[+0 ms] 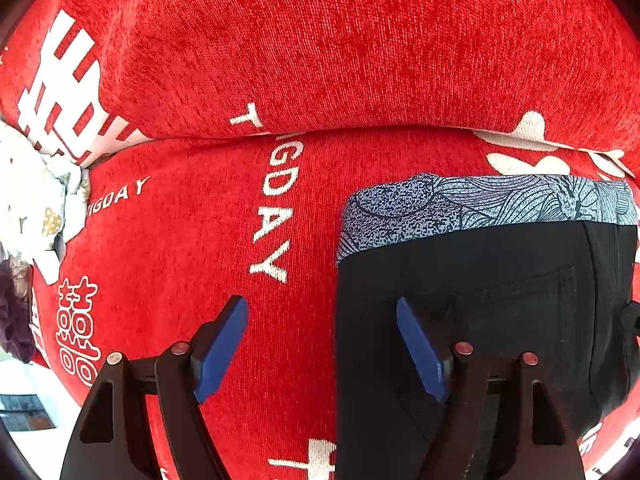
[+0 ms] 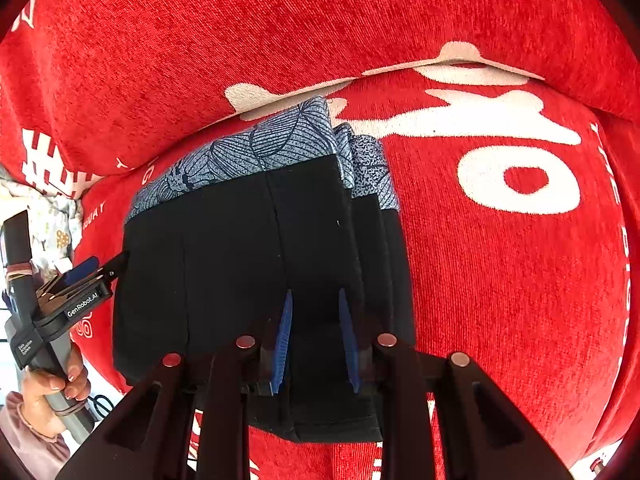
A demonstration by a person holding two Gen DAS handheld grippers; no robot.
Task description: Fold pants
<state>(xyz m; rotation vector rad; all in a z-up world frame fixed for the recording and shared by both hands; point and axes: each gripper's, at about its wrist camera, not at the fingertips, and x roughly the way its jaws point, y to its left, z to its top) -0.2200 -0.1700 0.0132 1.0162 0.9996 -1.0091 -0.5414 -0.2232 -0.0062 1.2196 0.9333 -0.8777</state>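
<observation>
The black pants [image 2: 256, 264] lie folded into a stacked rectangle on the red sofa seat, with a blue patterned waistband [image 2: 256, 152] at the far end. In the left wrist view the pants [image 1: 480, 300] fill the lower right. My left gripper [image 1: 322, 308] is open; its right finger is over the pants' left edge and its left finger over the red cover. It also shows in the right wrist view [image 2: 86, 270] at the pants' left edge. My right gripper [image 2: 314, 300] is partly open over the near end of the pants, holding nothing.
The red sofa cover [image 1: 200, 260] has white lettering; the backrest cushion [image 1: 340, 40] rises behind the pants. A white floral cloth [image 1: 36, 200] lies at the left end of the seat. A person's hand [image 2: 60, 380] holds the left gripper handle.
</observation>
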